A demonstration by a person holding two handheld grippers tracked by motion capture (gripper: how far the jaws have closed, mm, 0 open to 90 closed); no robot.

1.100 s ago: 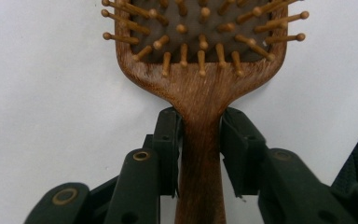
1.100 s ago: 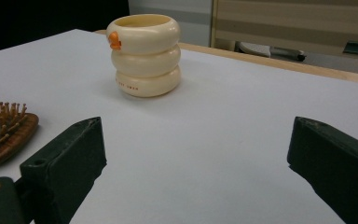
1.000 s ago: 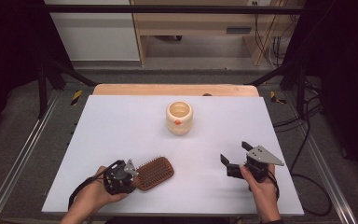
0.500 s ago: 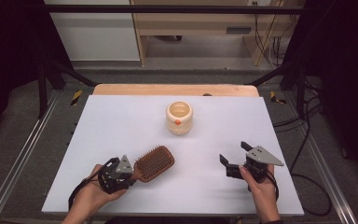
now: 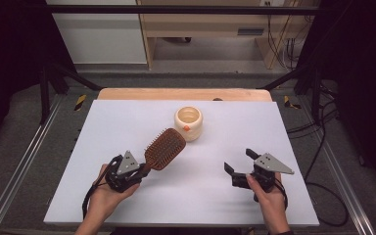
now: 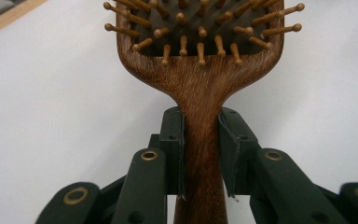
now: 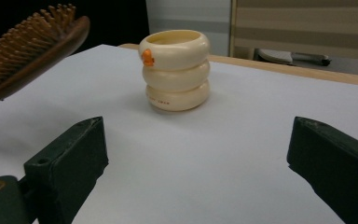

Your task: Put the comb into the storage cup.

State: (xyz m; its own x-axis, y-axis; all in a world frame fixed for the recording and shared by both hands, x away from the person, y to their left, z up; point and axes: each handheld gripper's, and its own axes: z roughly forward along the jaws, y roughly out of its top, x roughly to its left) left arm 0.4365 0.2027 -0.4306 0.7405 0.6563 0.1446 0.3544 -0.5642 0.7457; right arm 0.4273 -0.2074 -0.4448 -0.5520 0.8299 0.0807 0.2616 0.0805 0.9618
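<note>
Left gripper (image 6: pixel 200 154) clenched on hairbrush (image 6: pixel 200 70) handle; right gripper (image 7: pixel 196 154), released, faces cream cup (image 7: pixel 175 70)

No text can be read with certainty. The cream ringed cup (image 7: pixel 175 70) bears a short line of small reddish lettering low on its bottom ring, too small and blurred to make out. An orange mark near its rim is a shape, not a letter.
</note>
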